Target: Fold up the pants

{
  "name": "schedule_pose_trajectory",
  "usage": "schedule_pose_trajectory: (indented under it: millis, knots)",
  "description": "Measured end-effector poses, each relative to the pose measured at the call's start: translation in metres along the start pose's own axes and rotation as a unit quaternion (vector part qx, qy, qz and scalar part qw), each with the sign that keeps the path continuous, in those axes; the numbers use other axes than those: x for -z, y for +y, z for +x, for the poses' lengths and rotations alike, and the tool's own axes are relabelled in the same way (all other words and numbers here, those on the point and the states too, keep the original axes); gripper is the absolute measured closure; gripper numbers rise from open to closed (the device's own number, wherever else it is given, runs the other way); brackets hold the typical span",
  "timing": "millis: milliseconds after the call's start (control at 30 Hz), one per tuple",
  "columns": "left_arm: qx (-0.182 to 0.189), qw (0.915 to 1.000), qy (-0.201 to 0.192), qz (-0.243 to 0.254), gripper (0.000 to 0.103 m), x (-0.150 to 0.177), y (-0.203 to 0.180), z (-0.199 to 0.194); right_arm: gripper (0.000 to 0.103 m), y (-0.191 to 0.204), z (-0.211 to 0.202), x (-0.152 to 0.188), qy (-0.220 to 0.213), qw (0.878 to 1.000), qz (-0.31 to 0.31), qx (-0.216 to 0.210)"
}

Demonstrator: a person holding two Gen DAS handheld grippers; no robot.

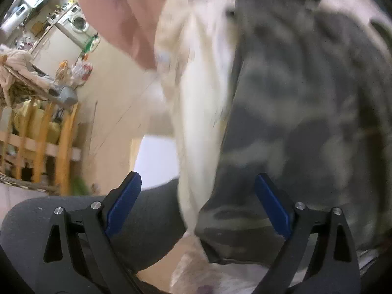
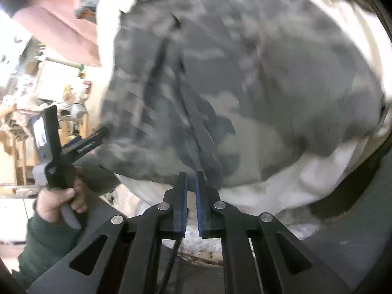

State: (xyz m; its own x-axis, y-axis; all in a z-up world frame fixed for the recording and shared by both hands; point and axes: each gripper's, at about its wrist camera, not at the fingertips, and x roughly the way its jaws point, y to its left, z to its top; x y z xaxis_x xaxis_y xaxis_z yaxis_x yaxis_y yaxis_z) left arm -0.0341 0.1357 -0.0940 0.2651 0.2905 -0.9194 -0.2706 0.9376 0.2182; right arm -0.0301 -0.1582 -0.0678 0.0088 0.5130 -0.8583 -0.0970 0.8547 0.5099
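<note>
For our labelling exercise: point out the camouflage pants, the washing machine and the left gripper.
camouflage pants (image 2: 245,73), right wrist view, grey patterned cloth at mid panel.
washing machine (image 1: 78,23), left wrist view, on its round door.
left gripper (image 1: 197,208), left wrist view, midway between its blue fingertips.

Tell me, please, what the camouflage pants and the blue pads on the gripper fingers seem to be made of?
The camouflage pants look like soft woven cloth, matte: they hang in folds and show seams and a pale lining, though blur hides the weave. The blue pads on the left gripper look like moulded plastic or rubber, matte with fine ridges along the edge; which of the two I cannot tell.
</note>
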Motion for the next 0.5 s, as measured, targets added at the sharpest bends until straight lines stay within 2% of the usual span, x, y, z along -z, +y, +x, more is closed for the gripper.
schedule_pose_trajectory:
  millis: [67,167,233,267,300,333,433,467,500]
  knots:
    - [0.025,0.9994,-0.018,-0.012,0.01,-0.01,0.005,-0.016,0.095,0.005,-0.013,-0.012,-0.023,0.999,-0.024,-0.009]
    - [0.095,0.9952,-0.026,-0.001,0.01,-0.031,-0.003,-0.031,0.095,0.019,-0.01,-0.047,-0.045,0.997,-0.039,-0.043]
    - [0.121,0.9922,-0.019,0.025,0.01,-0.045,-0.017,-0.032,0.095,0.025,0.004,-0.07,-0.043,0.995,-0.045,-0.073]
    - [0.143,0.9887,-0.003,0.047,0.01,-0.052,-0.037,-0.026,0.095,0.028,0.017,-0.082,-0.041,0.995,-0.048,-0.082]
    - [0.153,0.9864,0.008,0.06,0.01,-0.057,-0.048,-0.019,0.095,0.032,0.034,-0.097,-0.036,0.995,-0.053,-0.074]
    - [0.156,0.9849,0.018,0.072,0.01,-0.061,-0.058,-0.009,0.095,0.033,0.046,-0.107,-0.031,0.995,-0.059,-0.069]
    - [0.113,0.9865,0.046,0.109,0.012,-0.066,-0.086,0.036,0.095,0.024,0.105,-0.127,0.025,0.997,-0.056,-0.051]
    - [0.085,0.9874,0.067,0.115,0.014,-0.064,-0.087,0.057,0.095,0.017,0.118,-0.131,0.033,0.998,-0.05,-0.031]
    - [0.074,0.988,0.076,0.112,0.016,-0.063,-0.083,0.065,0.1,0.007,0.126,-0.133,0.025,0.998,-0.047,0.022]
